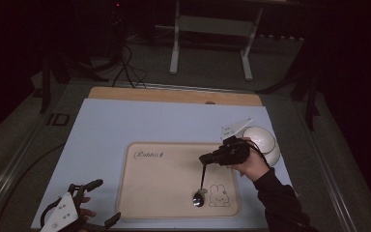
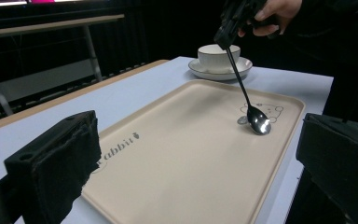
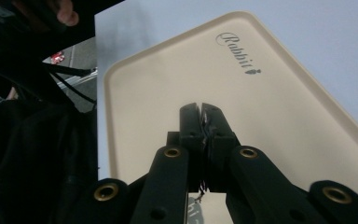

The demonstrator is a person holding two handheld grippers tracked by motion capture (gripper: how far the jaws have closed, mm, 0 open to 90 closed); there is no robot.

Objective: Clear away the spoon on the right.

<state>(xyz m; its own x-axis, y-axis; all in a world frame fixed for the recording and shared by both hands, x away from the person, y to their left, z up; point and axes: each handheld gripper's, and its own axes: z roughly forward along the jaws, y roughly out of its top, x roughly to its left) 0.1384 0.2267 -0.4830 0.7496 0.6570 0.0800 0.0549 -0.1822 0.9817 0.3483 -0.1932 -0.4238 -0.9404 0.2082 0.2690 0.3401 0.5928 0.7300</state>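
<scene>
Pinched on the handle of a spoon [image 1: 200, 188], the right gripper [image 1: 206, 158] rests its bowl on the beige tray [image 1: 140, 203], release still pending, while the left gripper [image 1: 107, 203] waits spread wide.

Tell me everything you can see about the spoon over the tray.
The spoon is slim, dark and glossy, apparently metal, with a long thin handle and an oval bowl that catches the light. It hangs steeply, bowl down, its handle top clamped in the right gripper. The bowl sits low on the beige tray, beside the printed rabbit drawing near the tray's corner; whether it rests on the surface or hovers just above is unclear. Nothing else touches it.
</scene>
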